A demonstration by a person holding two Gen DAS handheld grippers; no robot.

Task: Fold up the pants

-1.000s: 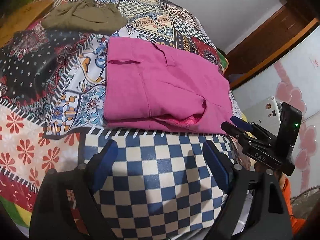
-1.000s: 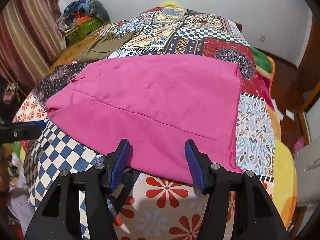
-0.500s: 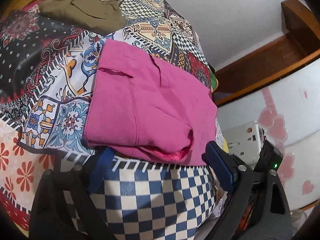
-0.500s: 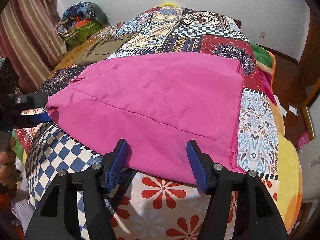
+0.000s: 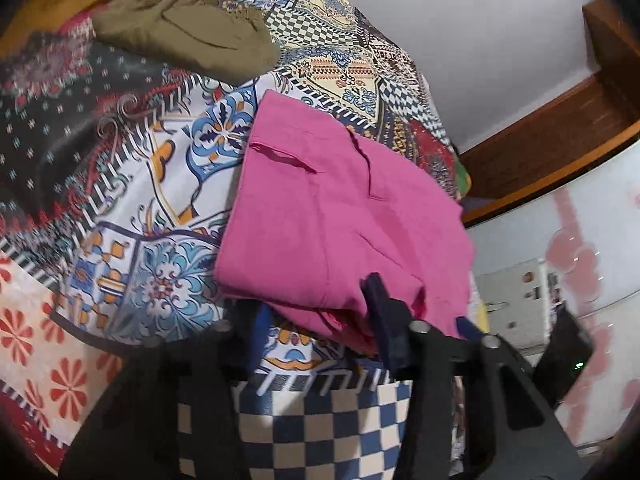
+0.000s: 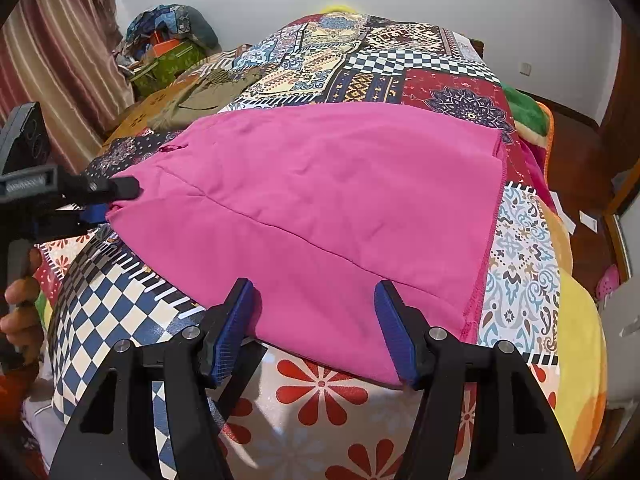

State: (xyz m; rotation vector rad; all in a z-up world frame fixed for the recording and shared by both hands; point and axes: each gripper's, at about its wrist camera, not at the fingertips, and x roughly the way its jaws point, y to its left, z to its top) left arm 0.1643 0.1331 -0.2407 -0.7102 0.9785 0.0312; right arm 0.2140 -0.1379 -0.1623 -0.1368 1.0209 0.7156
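The pink pants (image 6: 320,208) lie folded flat on the patchwork bedspread (image 6: 524,264), waist end toward the left and hem edge (image 6: 490,240) toward the right in the right wrist view. The left gripper (image 6: 114,200) has its fingers closed on the waist corner of the pants, one black finger on top of the fabric and a blue pad beneath; from its own camera a dark finger (image 5: 384,320) presses the lifted pink edge. The right gripper (image 6: 316,328) stands wide open at the near edge of the pants, holding nothing, its blue pads (image 6: 234,328) straddling the cloth. An olive garment (image 5: 180,28) lies further up the bed, apart from the pants
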